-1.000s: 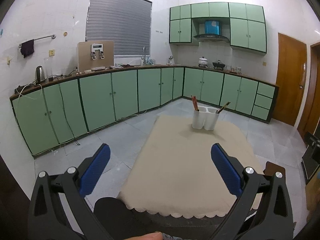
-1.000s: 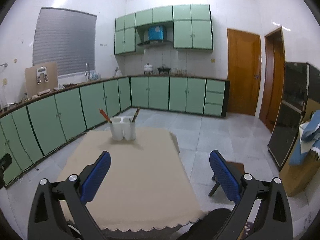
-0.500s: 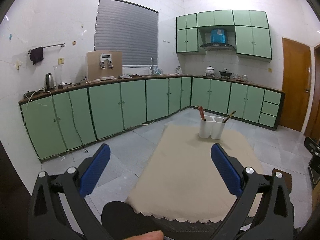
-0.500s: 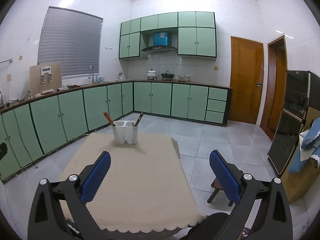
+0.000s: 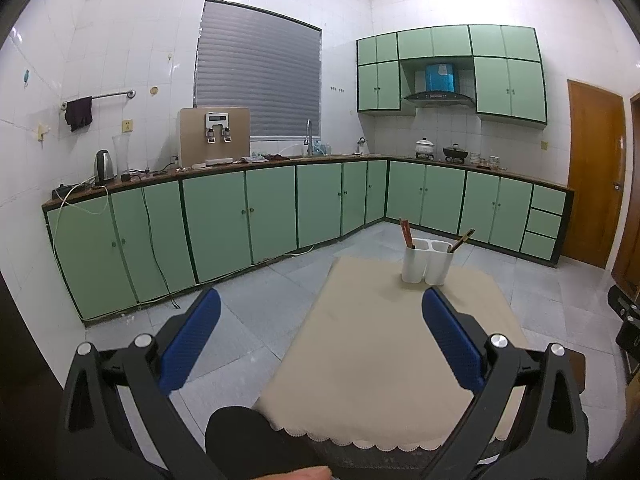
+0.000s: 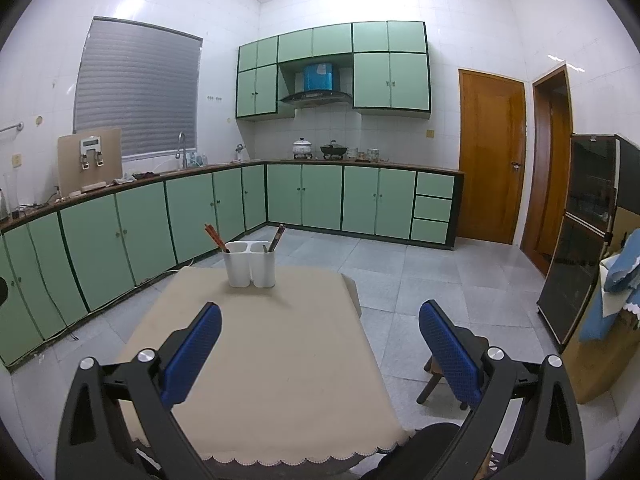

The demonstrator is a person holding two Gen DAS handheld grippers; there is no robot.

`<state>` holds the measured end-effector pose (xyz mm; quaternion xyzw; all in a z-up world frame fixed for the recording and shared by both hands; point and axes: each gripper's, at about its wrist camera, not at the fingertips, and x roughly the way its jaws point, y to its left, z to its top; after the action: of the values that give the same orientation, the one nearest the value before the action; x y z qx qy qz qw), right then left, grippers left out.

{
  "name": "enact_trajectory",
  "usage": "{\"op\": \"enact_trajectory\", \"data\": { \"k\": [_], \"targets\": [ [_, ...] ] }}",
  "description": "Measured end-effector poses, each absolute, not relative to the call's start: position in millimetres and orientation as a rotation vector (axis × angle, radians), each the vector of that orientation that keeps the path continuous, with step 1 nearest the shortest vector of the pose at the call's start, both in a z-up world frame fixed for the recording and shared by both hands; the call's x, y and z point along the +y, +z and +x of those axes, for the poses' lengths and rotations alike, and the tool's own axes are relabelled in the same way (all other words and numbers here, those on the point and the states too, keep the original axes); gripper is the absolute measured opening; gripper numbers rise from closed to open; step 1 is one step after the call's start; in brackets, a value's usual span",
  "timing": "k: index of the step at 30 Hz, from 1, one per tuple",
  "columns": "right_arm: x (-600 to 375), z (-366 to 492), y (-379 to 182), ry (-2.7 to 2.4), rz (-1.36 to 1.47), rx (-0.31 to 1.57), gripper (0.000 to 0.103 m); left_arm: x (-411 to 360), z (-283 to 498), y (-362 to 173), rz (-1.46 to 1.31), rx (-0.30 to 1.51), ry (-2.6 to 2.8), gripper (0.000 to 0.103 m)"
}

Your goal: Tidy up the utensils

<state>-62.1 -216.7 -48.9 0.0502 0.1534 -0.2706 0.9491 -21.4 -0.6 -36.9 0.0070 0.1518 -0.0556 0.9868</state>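
A white two-compartment utensil holder (image 5: 426, 261) stands at the far end of a table with a beige cloth (image 5: 392, 344); it also shows in the right wrist view (image 6: 250, 263). Reddish chopsticks (image 5: 405, 232) lean out of its left compartment and dark ones (image 5: 461, 239) out of its right. My left gripper (image 5: 320, 312) is open and empty, held above the table's near left edge. My right gripper (image 6: 320, 318) is open and empty, held above the near part of the cloth (image 6: 272, 344). Both are far from the holder.
Green cabinets (image 5: 240, 216) run along the left and back walls under a counter with a kettle (image 5: 103, 166) and a sink tap (image 5: 308, 136). A wooden stool (image 6: 436, 376) stands right of the table. A dark glass cabinet (image 6: 580, 264) and wooden doors (image 6: 490, 156) are on the right.
Both grippers have risen and tilted up, so the table and holder sit lower in both views. Both stay open and empty.
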Motion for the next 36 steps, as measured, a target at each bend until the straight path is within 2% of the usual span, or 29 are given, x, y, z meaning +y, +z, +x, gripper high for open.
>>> {"op": "enact_trajectory", "data": {
  "k": [36],
  "targets": [
    [-218.1, -61.1, -52.0, -0.563, 0.109, 0.311, 0.097, -1.7, -21.4, -36.4, 0.012, 0.293, -0.097, 0.098]
  ]
}}
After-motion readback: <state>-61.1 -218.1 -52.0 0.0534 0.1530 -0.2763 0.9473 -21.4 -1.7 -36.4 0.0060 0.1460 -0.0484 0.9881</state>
